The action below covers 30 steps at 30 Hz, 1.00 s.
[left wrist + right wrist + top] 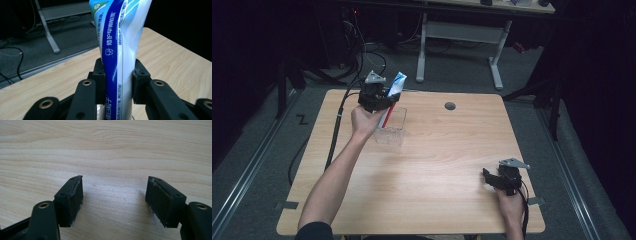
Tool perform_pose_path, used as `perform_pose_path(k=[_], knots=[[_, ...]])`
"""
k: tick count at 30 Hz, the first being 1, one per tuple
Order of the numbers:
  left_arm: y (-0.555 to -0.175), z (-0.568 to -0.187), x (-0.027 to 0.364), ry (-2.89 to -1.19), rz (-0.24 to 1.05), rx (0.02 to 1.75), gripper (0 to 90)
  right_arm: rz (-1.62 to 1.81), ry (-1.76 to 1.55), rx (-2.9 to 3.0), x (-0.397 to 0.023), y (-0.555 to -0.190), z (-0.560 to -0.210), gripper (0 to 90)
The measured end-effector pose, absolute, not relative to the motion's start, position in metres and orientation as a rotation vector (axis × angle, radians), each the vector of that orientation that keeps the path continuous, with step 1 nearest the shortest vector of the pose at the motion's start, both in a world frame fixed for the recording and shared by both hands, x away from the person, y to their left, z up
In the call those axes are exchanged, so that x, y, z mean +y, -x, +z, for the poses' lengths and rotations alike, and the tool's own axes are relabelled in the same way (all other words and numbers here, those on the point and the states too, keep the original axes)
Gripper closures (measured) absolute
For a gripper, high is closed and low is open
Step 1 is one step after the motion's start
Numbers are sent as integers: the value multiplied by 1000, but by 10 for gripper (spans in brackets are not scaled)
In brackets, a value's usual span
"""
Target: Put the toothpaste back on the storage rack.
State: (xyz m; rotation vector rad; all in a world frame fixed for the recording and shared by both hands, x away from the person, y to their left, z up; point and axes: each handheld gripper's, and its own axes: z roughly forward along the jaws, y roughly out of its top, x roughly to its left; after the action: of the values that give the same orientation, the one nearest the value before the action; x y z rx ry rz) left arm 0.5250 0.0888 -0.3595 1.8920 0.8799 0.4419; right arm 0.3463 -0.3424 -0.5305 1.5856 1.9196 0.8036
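High view: right hand-held gripper (493,181) nearest, at bench (452,165) near right corner, jaws wide, nothing between. Farther left, left hand-held gripper (384,102) clamps toothpaste tube (396,85) mid-body, long axis tilted near upright, lower end inside clear plastic box (391,131). Box well clear of bench edges; open bench rightward.

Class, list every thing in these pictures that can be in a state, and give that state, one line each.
left gripper: shut on the toothpaste tube
toothpaste tube: held, tilted, lower end in the clear box
clear box: upright on the table, open-topped
right gripper: open, nothing between its jaws, low over the table
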Motion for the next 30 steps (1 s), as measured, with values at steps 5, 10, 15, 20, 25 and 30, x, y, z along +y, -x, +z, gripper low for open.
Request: perform_pose_path(k=[5,10,15,20,25,30], knots=[[-533,-360,84,-1869,426,874,706,803,-1586,1920,-342,-346,-531,305],[-541,-366,79,-1859,429,883,705,804,-1585,1919,-342,-346,-531,305],[-548,-371,78,-1856,452,889,704,804,-1586,1919,-342,-346,-531,305],[-553,-375,78,-1852,466,894,700,804,-1586,1919,-342,-346,-531,305],[-555,-380,76,-1869,470,893,698,804,-1585,1920,-342,-346,-531,305],[-557,-384,76,-1878,469,903,698,804,-1586,1919,-342,-346,-531,305]])
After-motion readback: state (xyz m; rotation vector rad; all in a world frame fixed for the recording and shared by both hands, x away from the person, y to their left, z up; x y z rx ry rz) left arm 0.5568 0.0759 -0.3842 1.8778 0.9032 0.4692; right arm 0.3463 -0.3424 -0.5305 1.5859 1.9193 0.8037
